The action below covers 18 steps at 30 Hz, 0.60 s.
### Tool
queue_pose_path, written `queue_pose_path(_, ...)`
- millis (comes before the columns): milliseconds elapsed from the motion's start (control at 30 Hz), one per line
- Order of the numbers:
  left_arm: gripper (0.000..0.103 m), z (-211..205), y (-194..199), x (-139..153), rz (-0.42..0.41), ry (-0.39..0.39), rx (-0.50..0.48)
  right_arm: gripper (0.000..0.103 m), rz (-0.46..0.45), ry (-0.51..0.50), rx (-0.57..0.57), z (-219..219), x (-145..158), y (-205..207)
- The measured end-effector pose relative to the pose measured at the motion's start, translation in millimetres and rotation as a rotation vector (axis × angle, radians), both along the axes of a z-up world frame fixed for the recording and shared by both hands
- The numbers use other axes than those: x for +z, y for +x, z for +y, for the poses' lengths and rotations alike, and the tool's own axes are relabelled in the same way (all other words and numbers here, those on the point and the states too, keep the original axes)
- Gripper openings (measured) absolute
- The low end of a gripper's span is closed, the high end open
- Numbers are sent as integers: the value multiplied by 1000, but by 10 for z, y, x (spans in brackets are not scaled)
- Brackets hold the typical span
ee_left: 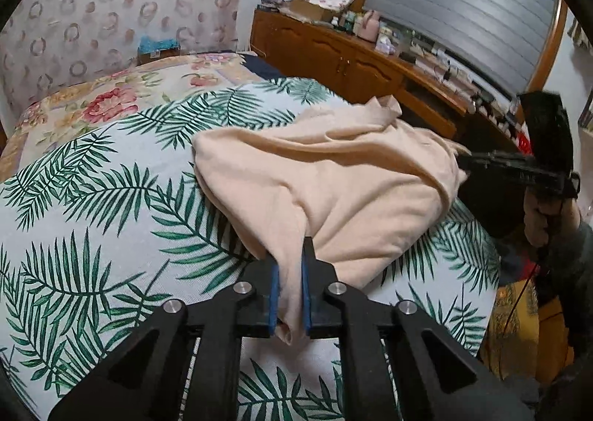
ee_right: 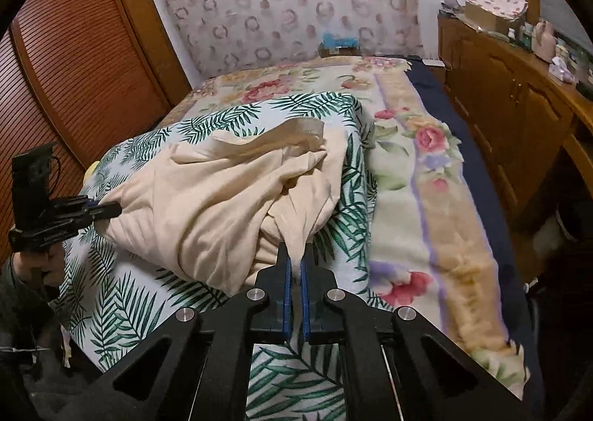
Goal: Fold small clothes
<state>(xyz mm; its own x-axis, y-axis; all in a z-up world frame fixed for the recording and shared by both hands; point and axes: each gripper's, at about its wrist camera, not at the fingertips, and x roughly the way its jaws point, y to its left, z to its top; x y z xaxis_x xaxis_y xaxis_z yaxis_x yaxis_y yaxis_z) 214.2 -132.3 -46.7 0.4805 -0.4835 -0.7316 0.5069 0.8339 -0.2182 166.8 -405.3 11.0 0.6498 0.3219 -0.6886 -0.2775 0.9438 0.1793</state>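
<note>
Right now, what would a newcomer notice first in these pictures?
A crumpled cream garment lies in the middle of a palm-leaf sheet. The left gripper and the right gripper each pinch one edge of it. Behind them lies a floral blanket.

The garment [ee_left: 333, 176] lies on the leaf-print sheet [ee_left: 92, 217], the cabinet [ee_left: 333, 57] beside the bed.

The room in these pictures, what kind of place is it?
Most likely a home bedroom: a bed with a flowered blanket and a leaf-print cover, a wooden sideboard crowded with small items, and a slatted wooden wardrobe.
</note>
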Motion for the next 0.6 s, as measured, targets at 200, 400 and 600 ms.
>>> queue_pose_path(200, 44, 118, 111, -17, -13, 9, 65, 60, -42, 10, -24, 122, 113, 106)
queue_pose_path(400, 45, 74, 445, -157, 33, 2, 81, 67, 23, 42, -21, 231, -95, 455)
queue_pose_path(600, 46, -13, 575, -328, 97, -4, 71, 67, 114, 24, 0, 309, -292, 671)
